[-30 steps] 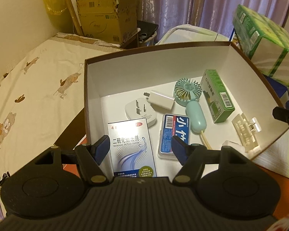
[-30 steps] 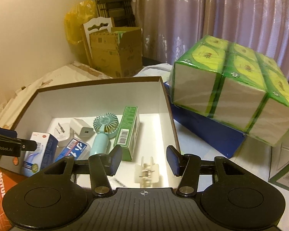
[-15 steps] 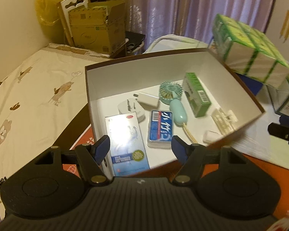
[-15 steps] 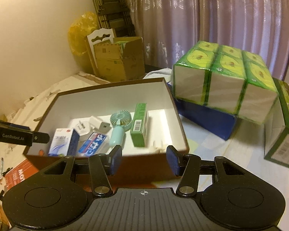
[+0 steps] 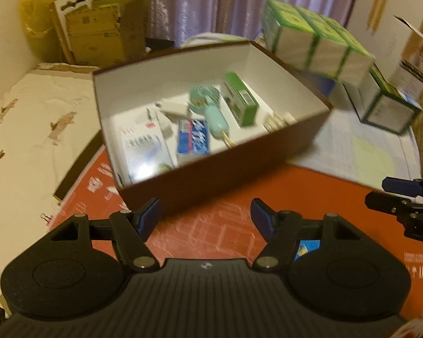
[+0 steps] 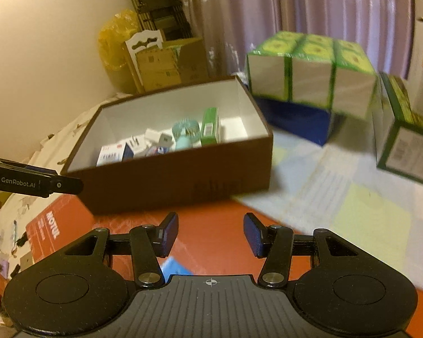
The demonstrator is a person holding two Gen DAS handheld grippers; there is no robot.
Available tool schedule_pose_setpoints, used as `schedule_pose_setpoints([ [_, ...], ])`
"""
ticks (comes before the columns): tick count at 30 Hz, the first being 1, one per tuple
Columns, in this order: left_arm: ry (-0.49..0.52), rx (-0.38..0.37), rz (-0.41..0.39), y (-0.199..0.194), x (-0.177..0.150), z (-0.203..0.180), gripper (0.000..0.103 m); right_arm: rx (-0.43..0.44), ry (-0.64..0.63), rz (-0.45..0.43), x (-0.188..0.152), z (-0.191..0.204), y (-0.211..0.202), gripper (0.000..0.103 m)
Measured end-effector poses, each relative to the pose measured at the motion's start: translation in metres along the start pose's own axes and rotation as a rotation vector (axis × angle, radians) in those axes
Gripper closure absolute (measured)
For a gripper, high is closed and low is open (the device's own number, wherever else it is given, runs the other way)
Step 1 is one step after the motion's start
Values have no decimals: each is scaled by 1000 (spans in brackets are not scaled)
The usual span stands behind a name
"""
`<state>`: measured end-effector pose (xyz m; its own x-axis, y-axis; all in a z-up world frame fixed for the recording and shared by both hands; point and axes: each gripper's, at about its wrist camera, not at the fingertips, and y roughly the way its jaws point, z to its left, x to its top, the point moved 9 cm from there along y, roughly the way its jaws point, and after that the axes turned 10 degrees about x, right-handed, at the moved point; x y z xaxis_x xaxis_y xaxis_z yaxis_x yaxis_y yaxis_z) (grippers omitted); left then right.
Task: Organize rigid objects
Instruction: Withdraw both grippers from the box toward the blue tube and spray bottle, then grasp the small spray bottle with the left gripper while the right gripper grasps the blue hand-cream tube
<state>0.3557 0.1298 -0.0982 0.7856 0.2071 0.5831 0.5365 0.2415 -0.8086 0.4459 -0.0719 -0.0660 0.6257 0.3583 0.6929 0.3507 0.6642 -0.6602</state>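
A brown box with a white inside (image 5: 239, 155) (image 6: 183, 177) stands on an orange carton (image 5: 217, 225). In it lie a white and blue medicine box (image 5: 143, 152), a blue packet (image 5: 193, 140), a teal hand fan (image 5: 208, 107), a green box (image 5: 239, 98), white plugs (image 5: 166, 109) and a cream clip (image 5: 277, 119). My left gripper (image 5: 206, 219) is open and empty, held back from the box's near wall. My right gripper (image 6: 210, 233) is open and empty, over the orange carton in front of the box.
Green tissue packs (image 6: 310, 70) sit on a blue box (image 6: 299, 118) right of the brown box. Another green carton (image 6: 403, 143) lies further right on a pale mat (image 6: 338, 197). Cardboard boxes (image 5: 104, 36) stand at the back. A bed sheet (image 5: 22, 129) lies left.
Both grippers have pulled back and up from the box, which now looks smaller and farther. Both stayed open and empty. The things in the box have not moved.
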Motion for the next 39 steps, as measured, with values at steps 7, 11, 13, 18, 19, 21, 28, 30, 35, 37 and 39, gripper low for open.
schedule_pose_setpoints([
  [7, 60, -59, 59, 8, -38, -25, 36, -18, 53, 52, -40, -4, -8, 55],
  [11, 112, -89, 92, 15, -55, -40, 36, -24, 81, 91, -63, -7, -9, 55],
  [13, 143, -104, 106, 19, -63, -47, 36, -26, 91, 110, -73, -8, -8, 55],
  [18, 201, -133, 139, 28, -80, -65, 37, -36, 76, 153, -93, -8, -2, 55],
  [19, 211, -138, 143, 30, -83, -67, 37, -38, 70, 161, -96, -8, 0, 55],
  [21, 225, -144, 157, 36, -88, -72, 37, -41, 60, 171, -101, -9, 3, 55],
  [28, 275, -150, 215, 56, -105, -85, 38, -55, -2, 199, -111, -14, 16, 55],
  [30, 287, -146, 224, 60, -108, -88, 38, -57, -17, 205, -111, -17, 20, 55],
  [35, 324, -126, 224, 67, -110, -96, 38, -63, -60, 215, -112, -21, 29, 55],
  [37, 345, -109, 209, 69, -108, -98, 38, -56, -79, 217, -112, -22, 32, 55],
  [39, 347, -104, 205, 70, -104, -100, 38, -51, -101, 215, -111, -20, 36, 55],
])
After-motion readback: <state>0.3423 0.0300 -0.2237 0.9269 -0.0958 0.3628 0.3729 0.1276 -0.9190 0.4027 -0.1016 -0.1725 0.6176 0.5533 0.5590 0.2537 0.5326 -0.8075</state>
